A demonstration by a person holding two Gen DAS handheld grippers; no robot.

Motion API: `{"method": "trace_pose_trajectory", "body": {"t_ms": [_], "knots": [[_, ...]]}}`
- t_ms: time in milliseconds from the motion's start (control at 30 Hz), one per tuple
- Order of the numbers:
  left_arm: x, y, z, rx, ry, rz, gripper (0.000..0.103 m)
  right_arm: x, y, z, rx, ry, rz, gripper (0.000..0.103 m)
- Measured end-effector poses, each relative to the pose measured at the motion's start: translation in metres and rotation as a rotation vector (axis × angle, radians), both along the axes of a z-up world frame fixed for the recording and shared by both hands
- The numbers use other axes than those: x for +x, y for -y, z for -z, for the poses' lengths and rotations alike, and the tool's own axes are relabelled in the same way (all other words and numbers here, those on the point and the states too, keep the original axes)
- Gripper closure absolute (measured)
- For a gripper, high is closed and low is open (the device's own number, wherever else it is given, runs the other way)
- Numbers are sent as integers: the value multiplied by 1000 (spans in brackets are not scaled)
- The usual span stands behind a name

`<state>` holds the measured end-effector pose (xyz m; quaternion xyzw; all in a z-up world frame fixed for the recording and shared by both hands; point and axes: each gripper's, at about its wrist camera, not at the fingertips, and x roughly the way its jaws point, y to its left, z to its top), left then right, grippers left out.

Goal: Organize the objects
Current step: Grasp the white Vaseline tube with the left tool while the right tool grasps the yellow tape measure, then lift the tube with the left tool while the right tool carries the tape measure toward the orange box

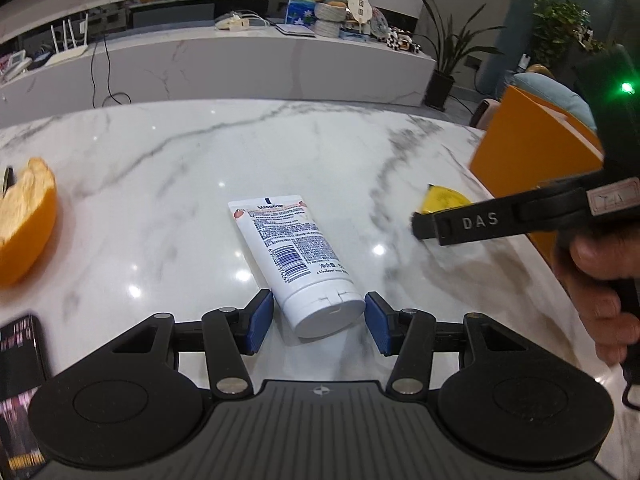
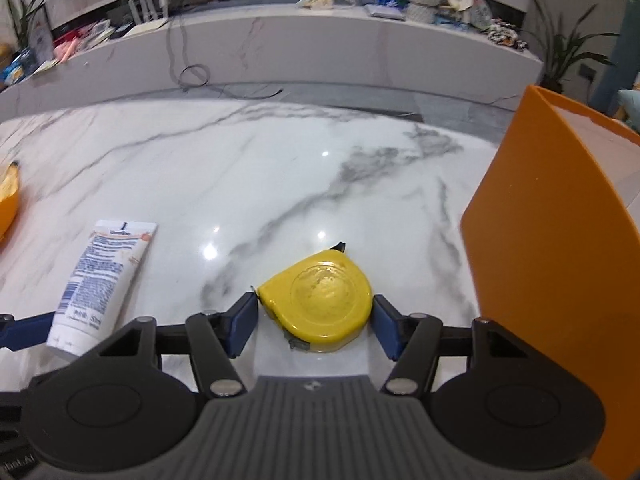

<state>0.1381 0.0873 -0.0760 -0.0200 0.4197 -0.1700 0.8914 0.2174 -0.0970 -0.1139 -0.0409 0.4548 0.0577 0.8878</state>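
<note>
A white Vaseline tube (image 1: 296, 256) lies on the marble table (image 1: 200, 152), cap end toward me. My left gripper (image 1: 319, 322) is open, its blue pads on either side of the cap without closing on it. The tube also shows in the right wrist view (image 2: 100, 276). A yellow tape measure (image 2: 320, 300) lies flat between the blue pads of my right gripper (image 2: 314, 330), which is open around it. In the left wrist view the tape measure (image 1: 444, 198) is partly hidden behind the right gripper's finger.
An orange box (image 2: 560, 264) stands upright at the table's right edge, close to the right gripper. An orange peel (image 1: 24, 220) lies at the far left. A phone (image 1: 20, 380) lies at the near left. A marble counter with clutter stands beyond the table.
</note>
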Motion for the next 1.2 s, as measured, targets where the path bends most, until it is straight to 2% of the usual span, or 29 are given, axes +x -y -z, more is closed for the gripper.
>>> {"method": "trace_pose_trajectory", "body": {"t_ms": [167,333,400,433,500,567,633,767,867,1000,1100,1200], "knots": [[-32,3,0,-4,-1,13,44,-28,-2,-1,-28,-41,-111,44],[-65,8,0,4,6,8,42,-63,8,0,-26,-32,-174,44],[-72,10,0,11,16,-18,25,-73,11,0,-21,-23,-196,43],[-74,12,1,19,21,-32,21,-76,13,1,-16,-18,-206,43],[-75,17,3,34,35,-40,15,-79,17,2,-5,-13,-209,38],[-71,22,4,59,52,-41,15,-78,19,4,-4,-8,-203,25],[-65,23,6,54,66,-67,15,-74,21,6,9,-4,-188,24],[-59,24,8,43,81,-86,17,-67,15,6,13,7,-159,25],[-61,28,9,70,95,-57,25,-66,6,5,3,17,-182,32],[-64,29,9,96,112,-32,35,-67,0,3,3,3,-211,36],[-63,23,8,79,106,-36,43,-70,-2,2,1,-15,-262,35],[-63,21,7,57,96,-36,45,-73,-3,1,-1,-11,-296,40]]}}
